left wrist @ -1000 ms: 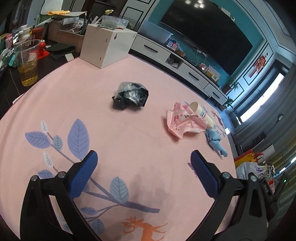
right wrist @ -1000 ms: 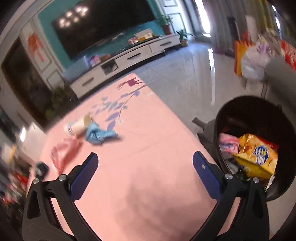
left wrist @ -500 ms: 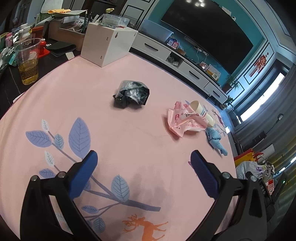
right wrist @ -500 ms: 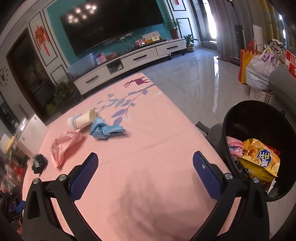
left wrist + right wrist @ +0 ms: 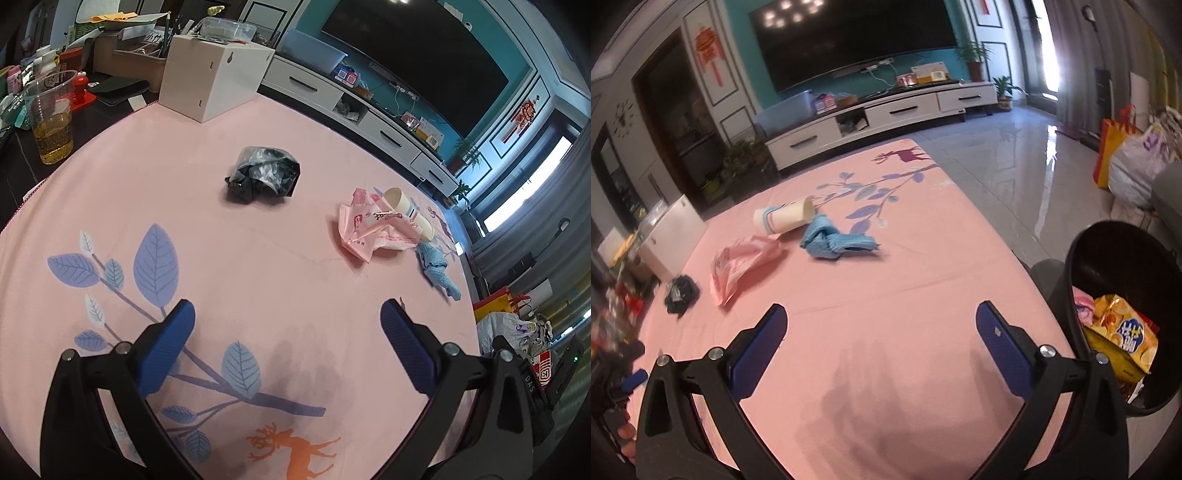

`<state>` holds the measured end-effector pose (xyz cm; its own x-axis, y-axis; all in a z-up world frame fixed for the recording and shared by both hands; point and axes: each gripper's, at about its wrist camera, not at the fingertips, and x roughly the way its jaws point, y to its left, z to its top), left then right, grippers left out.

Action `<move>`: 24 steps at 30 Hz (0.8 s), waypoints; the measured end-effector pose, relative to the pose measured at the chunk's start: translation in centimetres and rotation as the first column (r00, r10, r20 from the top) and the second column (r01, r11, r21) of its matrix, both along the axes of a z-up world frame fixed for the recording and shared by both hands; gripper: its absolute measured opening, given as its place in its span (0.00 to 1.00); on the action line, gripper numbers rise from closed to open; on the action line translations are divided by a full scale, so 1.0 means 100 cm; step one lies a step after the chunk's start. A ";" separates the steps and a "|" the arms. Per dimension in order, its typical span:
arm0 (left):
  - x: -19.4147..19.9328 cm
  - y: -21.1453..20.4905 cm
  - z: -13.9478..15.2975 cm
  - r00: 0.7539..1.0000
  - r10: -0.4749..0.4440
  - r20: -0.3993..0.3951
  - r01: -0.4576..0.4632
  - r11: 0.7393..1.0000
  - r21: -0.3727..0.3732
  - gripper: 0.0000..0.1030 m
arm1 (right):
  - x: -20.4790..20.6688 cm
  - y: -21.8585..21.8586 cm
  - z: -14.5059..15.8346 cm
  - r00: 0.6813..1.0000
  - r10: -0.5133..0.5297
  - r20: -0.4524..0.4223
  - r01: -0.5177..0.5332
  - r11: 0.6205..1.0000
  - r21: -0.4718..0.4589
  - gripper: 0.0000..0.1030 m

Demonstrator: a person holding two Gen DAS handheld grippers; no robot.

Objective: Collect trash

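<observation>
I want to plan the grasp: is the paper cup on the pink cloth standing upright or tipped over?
Tipped over. The paper cup lies on its side on the pink cloth, its open mouth facing sideways, beside the blue rag.

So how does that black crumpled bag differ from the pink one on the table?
The black bag is dark, glossy and balled up tight; the pink bag is pale, printed and spread flatter. The black bag lies alone, while the pink bag has a paper cup right at its edge. Both lie crumpled on the pink cloth.

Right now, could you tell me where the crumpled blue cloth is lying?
The crumpled blue cloth lies on the pink tablecloth, just right of the tipped paper cup in the right wrist view, well ahead of the open right gripper.
</observation>
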<state>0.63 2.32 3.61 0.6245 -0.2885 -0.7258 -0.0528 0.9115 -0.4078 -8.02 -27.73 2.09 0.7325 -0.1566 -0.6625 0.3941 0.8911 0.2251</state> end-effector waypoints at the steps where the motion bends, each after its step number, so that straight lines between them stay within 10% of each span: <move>1: 0.000 0.000 0.000 1.000 0.000 -0.002 0.000 1.000 0.001 0.97 | 0.000 0.003 0.001 1.000 -0.002 0.000 0.002 1.000 -0.026 0.97; 24: 0.000 0.003 0.000 1.000 -0.006 -0.022 0.006 1.000 -0.008 0.97 | 0.000 0.015 0.002 0.998 0.052 -0.018 -0.053 0.995 -0.088 0.97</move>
<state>0.62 2.61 3.59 0.6066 -0.2979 -0.7371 -0.0561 0.9088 -0.4134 -8.04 -26.24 2.33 0.7310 -0.1768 -0.6591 0.3489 0.9269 0.1383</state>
